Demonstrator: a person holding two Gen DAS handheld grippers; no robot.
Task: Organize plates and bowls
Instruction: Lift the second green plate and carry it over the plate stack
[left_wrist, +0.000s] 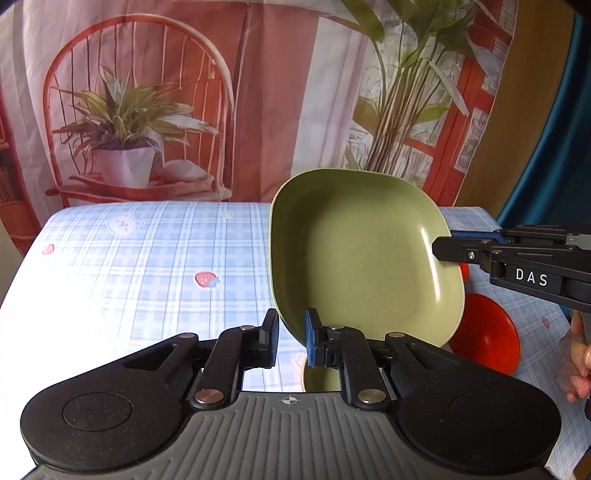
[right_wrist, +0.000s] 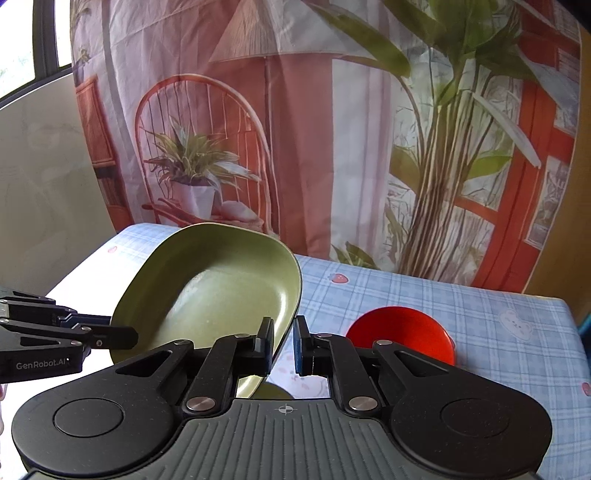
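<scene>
While the green plate (left_wrist: 365, 254) hung tilted above the counter (left_wrist: 129, 266), both tools gripped its rim at opposite sides. The left tool (left_wrist: 291, 341) was clamped on the plate's near lower edge, the rim caught between its narrowly set fingers. The right tool (right_wrist: 283, 343) pinched the other edge the same way, its blue pad (right_wrist: 297, 350) just beside the rim; in the left wrist view it reached in from the right and met the plate's right side. A red bowl (right_wrist: 402, 332) sat on the counter's checked blue cloth (right_wrist: 461, 314), below and to the right of the plate. A printed curtain (left_wrist: 221, 92) with plants and a chair hung behind the counter. Fingertips (left_wrist: 580, 369) showed at the right edge of the left wrist view.
</scene>
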